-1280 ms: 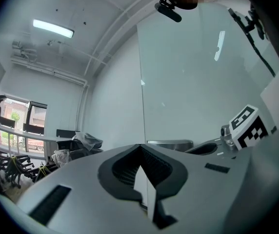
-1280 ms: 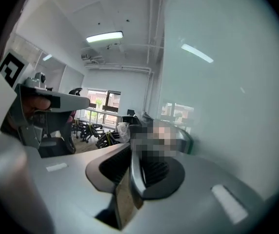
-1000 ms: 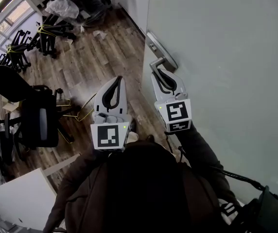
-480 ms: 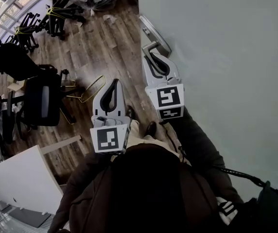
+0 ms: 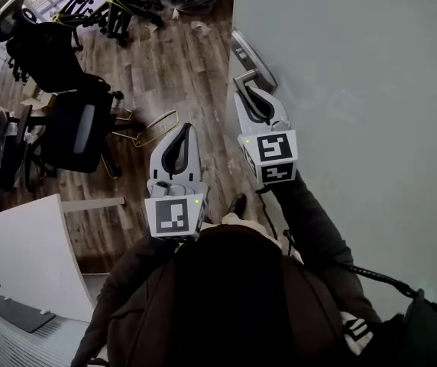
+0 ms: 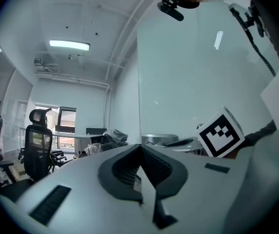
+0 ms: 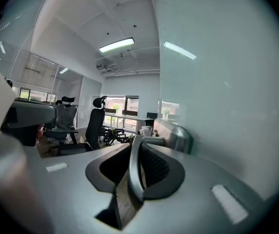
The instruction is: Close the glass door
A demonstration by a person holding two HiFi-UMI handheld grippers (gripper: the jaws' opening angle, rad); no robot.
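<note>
The frosted glass door (image 5: 356, 90) fills the right of the head view, with a metal lock plate (image 5: 250, 56) on its edge. My right gripper (image 5: 250, 92) is shut on the metal lever handle (image 5: 243, 77). In the right gripper view the lever (image 7: 135, 165) runs between the dark pads (image 7: 156, 167), and the plate (image 7: 173, 133) lies just beyond them. My left gripper (image 5: 184, 128) hangs free over the wooden floor to the left of the door, shut with nothing in it. Its tips (image 6: 140, 147) meet in the left gripper view.
A black office chair (image 5: 77, 132) stands on the wooden floor (image 5: 173, 67) to the left, and several folded chair bases (image 5: 119, 6) lie further back. A white desk corner (image 5: 20, 258) is at the lower left. A yellow wire frame (image 5: 153, 128) lies on the floor.
Both grippers and the person have shifted along with the door; the chairs and floor slid across the head view and the white desk came nearer. The right gripper stayed on the handle.
</note>
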